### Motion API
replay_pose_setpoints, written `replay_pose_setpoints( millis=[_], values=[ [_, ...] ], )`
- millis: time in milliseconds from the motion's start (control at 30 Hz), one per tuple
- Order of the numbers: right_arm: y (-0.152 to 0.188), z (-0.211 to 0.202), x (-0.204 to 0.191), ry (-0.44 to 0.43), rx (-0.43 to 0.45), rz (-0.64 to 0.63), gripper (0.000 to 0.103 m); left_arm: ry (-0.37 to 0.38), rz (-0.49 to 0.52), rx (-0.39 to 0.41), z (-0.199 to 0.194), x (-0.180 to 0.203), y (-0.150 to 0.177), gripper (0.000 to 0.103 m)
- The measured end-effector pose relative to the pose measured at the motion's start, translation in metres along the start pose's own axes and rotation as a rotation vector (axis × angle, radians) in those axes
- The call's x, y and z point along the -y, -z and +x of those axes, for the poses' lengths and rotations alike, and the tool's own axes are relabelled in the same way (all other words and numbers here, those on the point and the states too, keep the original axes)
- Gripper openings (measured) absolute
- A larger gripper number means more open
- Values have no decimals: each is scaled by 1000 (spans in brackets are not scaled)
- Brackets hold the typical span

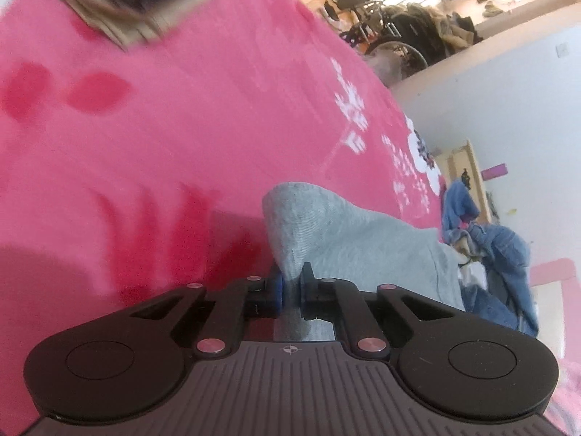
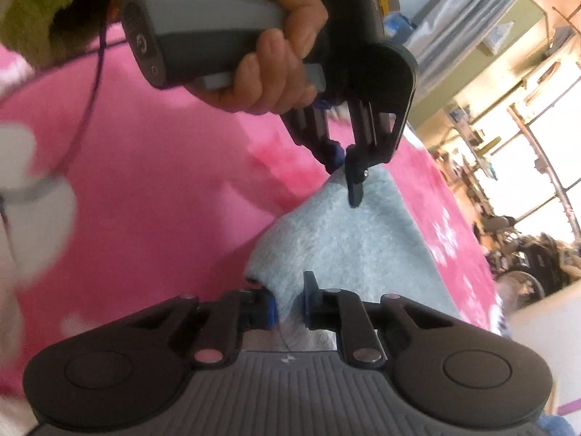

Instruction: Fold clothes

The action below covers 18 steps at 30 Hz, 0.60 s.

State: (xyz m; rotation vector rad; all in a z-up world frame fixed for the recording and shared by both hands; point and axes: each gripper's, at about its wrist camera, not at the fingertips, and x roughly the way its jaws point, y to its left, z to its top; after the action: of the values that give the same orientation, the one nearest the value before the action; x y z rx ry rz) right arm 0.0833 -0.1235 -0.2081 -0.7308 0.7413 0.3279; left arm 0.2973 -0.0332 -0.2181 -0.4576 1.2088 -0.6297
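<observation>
A pale grey garment (image 1: 348,232) lies on a pink blanket (image 1: 181,127), one corner pulled up off the bed. My left gripper (image 1: 290,289) is shut on that corner, the cloth pinched between its blue pads. In the right wrist view the same garment (image 2: 348,243) looks fleecy and light blue-grey. My right gripper (image 2: 290,303) is shut on its near edge, with fabric bunched between the pads. The left gripper (image 2: 345,178) shows there too, held by a hand (image 2: 276,72), clamped on the far corner of the cloth.
The pink blanket (image 2: 163,181) has white flower prints and covers the bed. Blue denim clothes (image 1: 497,254) are heaped at its right edge. A blurred dark and tan object (image 1: 127,0) sits at the far left. A green sleeve (image 2: 40,7) and a purple cord (image 2: 90,91) hang nearby.
</observation>
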Motion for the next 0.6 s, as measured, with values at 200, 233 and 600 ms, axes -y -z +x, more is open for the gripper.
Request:
replay_pose_setpoints(
  millis=[200,233,600],
  values=[
    [-57,0,-27,-153,146,51,16,-148,37,48,-78,-49,-11,6],
    [-65,3,-34,-183,162,64,16,-176,33,53,-87,-58,-10,6],
    [-44,-14,0,-328,213,284,54,-400,-10,59,-86,-99,9,40]
  ],
)
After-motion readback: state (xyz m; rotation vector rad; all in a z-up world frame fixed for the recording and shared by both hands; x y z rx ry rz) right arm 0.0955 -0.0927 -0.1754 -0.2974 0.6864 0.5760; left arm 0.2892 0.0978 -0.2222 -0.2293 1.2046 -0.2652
